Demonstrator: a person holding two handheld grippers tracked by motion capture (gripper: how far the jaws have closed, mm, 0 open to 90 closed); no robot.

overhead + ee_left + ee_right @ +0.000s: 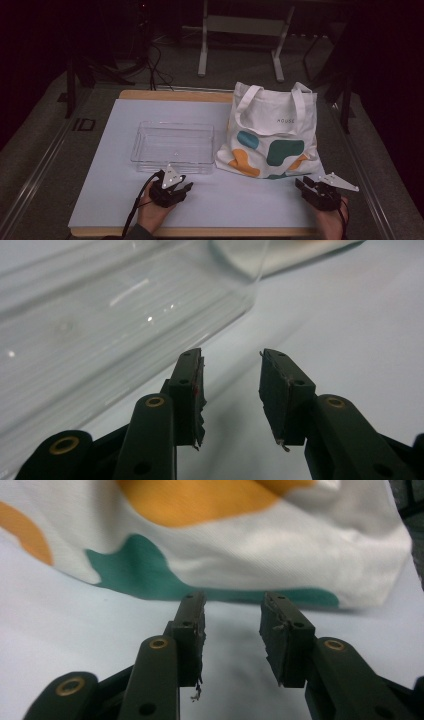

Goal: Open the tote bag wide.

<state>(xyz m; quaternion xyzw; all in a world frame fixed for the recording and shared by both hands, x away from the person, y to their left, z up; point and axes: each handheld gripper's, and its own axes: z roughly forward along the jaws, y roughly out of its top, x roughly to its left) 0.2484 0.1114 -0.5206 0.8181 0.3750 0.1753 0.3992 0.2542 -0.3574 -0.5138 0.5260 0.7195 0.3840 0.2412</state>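
- We look down on a white-topped bench (120,200) with a clear plastic tray (173,146) near its middle and a white canvas tote bag (272,132) — printed with teal and orange blobs — lying just beside the tray on its right.
- Our left hand-held gripper (181,184) rests on the bench just short of the tray's near wall, apart from it; in the left gripper view the jaws stand apart with nothing but bare bench between them, and the tray (100,315) sits ahead and to the left.
- Our right hand-held gripper (306,183) sits near the tote's bottom right corner; in the right gripper view its jaws also stand apart and empty, aimed at the bag's lower edge (280,575), not yet touching the cloth.
- We judge this as the approach step — both tools are poised, nothing is gripped.
- The next move likely calls for the right tool to ease forward until the pads straddle a fold of canvas, then close; the left can steady or take the tray's rim.
- Thin cloth lying flat may slip out of a shallow pinch.
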